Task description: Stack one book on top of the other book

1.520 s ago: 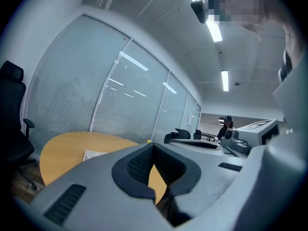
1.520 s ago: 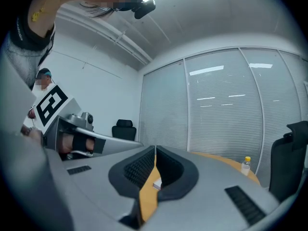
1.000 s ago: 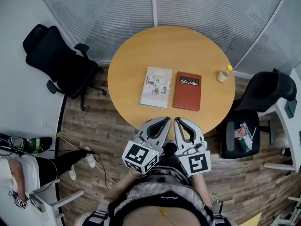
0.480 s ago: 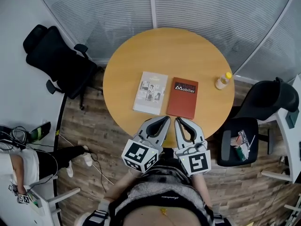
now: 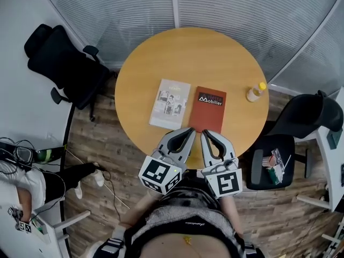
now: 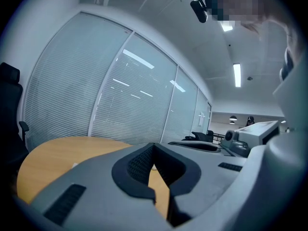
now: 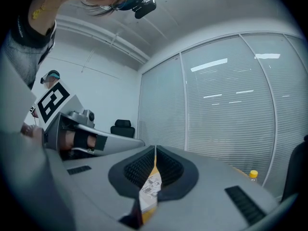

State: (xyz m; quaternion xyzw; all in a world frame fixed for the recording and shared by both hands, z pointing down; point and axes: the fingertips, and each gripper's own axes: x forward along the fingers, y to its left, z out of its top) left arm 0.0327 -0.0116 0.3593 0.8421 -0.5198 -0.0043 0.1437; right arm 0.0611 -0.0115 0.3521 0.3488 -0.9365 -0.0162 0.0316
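left gripper (image 5: pixel 189 130) and right gripper (image 5: pixel 205 133) pressed together, empty, just short of white book (image 5: pixel 170 104) and red book (image 5: pixel 209 109) lying flat, side by side; probably pre-grasp lineup

Table top (image 5: pixel 188 58): wood-look, warm tan, smooth, low sheen.
Red book (image 5: pixel 210 108): brick-red cover, matt, card-like, white print.
Pale book (image 5: pixel 170 104): off-white paper cover, smooth, printed pictures.
Left gripper (image 5: pixel 191 130): grey plastic shell, smooth, matt.
Right gripper (image 5: pixel 205 133): same grey plastic, smooth, matt.
Jaw pads (image 6: pixel 137 165): black, finely ribbed, rubber-like, matt.
Marker cube (image 5: pixel 159 175): white faces, black print, matt.
Bottle (image 5: pixel 255 92): clear plastic, yellow cap.
Floor (image 5: pixel 102 144): wood planks, mixed brown and grey, grained.
Office chair (image 5: pixel 64 66): black, matt upholstery.
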